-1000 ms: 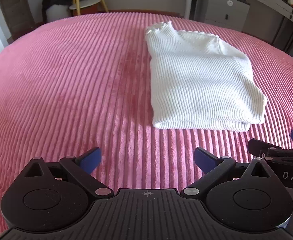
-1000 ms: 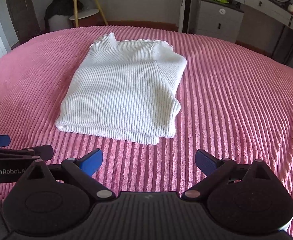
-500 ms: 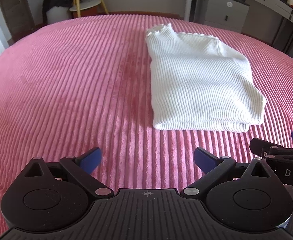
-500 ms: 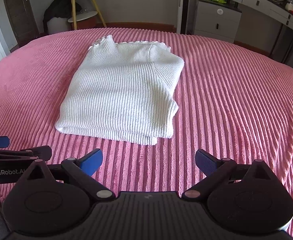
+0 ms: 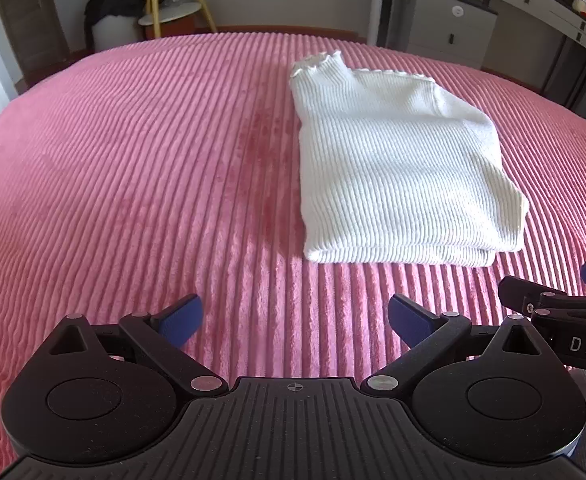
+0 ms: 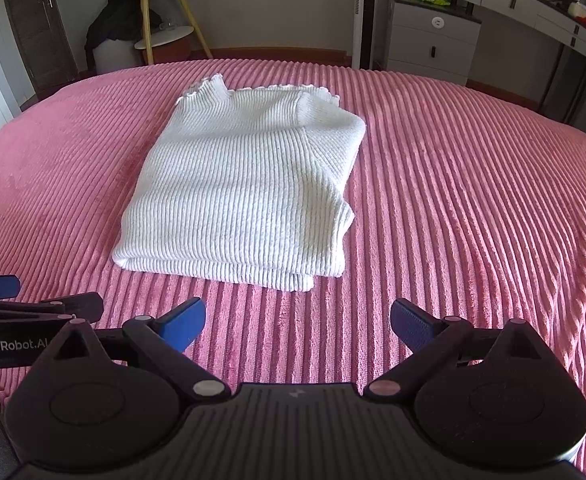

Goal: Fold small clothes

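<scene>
A white ribbed knit sweater point(image 5: 397, 172) lies folded into a rectangle on the pink corduroy bedspread point(image 5: 133, 184), collar at the far end. It also shows in the right wrist view point(image 6: 245, 192). My left gripper point(image 5: 295, 320) is open and empty, near the bed's front, left of the sweater's near edge. My right gripper point(image 6: 298, 324) is open and empty, just short of the sweater's near folded edge. Each gripper's side shows at the edge of the other's view.
The bedspread point(image 6: 473, 200) spreads wide on both sides of the sweater. Beyond the bed stand a grey drawer cabinet point(image 6: 433, 40), a dressing table point(image 6: 541, 4) at the right and a small round side table point(image 6: 165, 38) with yellow legs at the back left.
Both grippers have drawn back slightly and tilted up; more of the room shows beyond the bed. The sweater has not moved.
</scene>
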Tool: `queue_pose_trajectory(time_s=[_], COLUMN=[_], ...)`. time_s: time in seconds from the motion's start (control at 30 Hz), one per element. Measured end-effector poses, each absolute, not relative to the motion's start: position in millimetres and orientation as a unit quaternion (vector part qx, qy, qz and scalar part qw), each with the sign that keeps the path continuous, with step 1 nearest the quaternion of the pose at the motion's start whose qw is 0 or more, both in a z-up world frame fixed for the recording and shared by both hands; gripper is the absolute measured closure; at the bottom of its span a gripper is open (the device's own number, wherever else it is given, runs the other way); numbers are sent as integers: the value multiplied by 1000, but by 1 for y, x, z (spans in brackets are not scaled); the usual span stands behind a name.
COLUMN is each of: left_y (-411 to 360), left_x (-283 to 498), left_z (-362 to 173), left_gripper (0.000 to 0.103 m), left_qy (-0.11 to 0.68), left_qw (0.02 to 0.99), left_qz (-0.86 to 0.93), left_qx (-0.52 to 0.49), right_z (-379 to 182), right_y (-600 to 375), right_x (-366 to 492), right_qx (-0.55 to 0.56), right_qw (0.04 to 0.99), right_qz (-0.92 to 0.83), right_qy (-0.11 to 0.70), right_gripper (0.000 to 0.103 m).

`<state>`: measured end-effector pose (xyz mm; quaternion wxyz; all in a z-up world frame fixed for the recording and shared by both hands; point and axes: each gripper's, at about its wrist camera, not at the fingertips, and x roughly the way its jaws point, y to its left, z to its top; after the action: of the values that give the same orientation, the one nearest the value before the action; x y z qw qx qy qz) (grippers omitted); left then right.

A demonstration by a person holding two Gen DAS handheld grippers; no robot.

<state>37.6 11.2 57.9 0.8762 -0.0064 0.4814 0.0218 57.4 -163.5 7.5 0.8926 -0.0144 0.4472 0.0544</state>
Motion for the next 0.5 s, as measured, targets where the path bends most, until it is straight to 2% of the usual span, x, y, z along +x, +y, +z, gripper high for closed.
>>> queue_pose_trajectory(time_s=[0.5], left_y=[10], left_x=[36], left_z=[62], left_gripper=[2], left_qy=[478], left_qw=[878], left_qz=[21], left_qx=[-5], right_z=[11], right_y=[-168], right_x=[55], right_qx=[-6], right_qw=[895], right_qz=[56], right_qy=[442], right_gripper=[4])
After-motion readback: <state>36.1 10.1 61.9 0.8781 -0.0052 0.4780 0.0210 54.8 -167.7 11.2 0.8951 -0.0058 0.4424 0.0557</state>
